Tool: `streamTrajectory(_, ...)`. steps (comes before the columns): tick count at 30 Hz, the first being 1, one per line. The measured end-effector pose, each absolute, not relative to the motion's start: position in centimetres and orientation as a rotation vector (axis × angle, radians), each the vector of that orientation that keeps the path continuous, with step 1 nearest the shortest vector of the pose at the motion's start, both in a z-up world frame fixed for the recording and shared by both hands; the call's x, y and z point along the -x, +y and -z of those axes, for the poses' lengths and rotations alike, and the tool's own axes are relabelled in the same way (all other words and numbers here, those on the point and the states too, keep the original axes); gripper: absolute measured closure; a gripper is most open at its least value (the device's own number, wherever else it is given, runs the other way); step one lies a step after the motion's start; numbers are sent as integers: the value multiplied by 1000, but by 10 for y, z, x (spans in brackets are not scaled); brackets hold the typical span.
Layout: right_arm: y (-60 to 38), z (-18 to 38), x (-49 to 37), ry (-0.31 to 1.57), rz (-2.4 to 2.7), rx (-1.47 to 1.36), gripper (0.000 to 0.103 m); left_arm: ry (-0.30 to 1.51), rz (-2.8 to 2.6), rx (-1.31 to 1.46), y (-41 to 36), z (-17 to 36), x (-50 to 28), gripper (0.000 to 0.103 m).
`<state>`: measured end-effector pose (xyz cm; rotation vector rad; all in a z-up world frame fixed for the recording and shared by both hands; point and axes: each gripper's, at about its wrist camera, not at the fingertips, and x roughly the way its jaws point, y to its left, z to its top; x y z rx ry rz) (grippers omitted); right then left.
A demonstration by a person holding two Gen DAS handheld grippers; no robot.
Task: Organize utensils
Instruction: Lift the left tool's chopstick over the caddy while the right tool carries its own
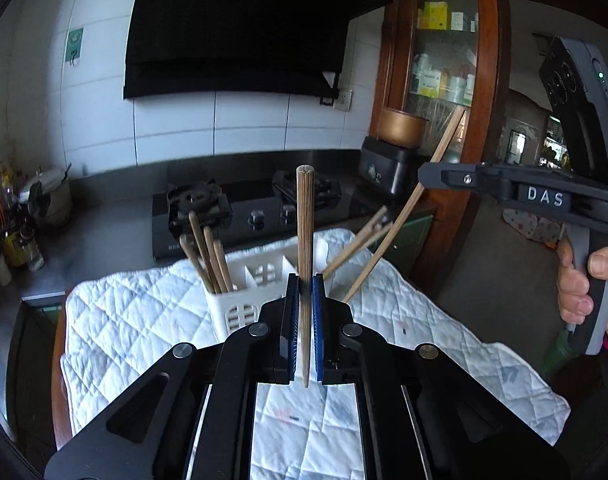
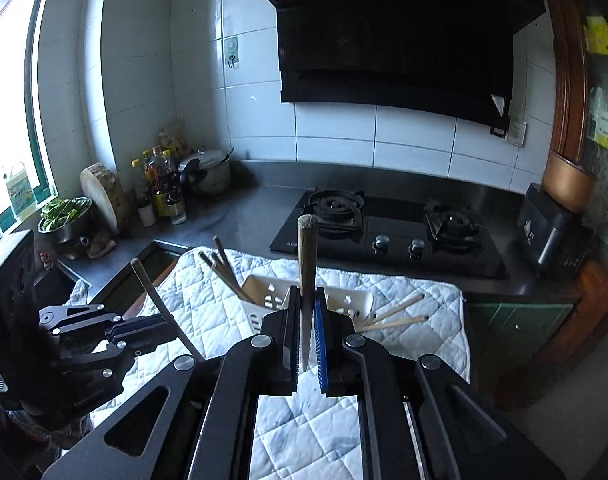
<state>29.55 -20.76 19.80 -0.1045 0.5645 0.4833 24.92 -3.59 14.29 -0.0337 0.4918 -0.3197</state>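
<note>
My left gripper is shut on a wooden chopstick that stands upright above a white slotted utensil holder. Several chopsticks lean in the holder's left compartment, and others lean out at its right. My right gripper is shut on another chopstick, also above the holder. In the left wrist view the right gripper shows at right with its long chopstick. In the right wrist view the left gripper shows at left, holding its chopstick.
The holder stands on a white quilted cloth before a black gas hob. Bottles, a pot, a chopping block and a bowl of greens crowd the left counter. A black box sits at right.
</note>
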Motion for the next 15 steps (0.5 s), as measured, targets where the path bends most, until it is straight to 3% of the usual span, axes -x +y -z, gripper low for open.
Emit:
streamTrajectory(7,-204,-210,-331,528,-417,115,96,384,244,-21,-44,-194,-292,98)
streamTrajectory(15,-206,-179,-368,582,-379,102,96,385,159,-49,-50,-183,-334,98)
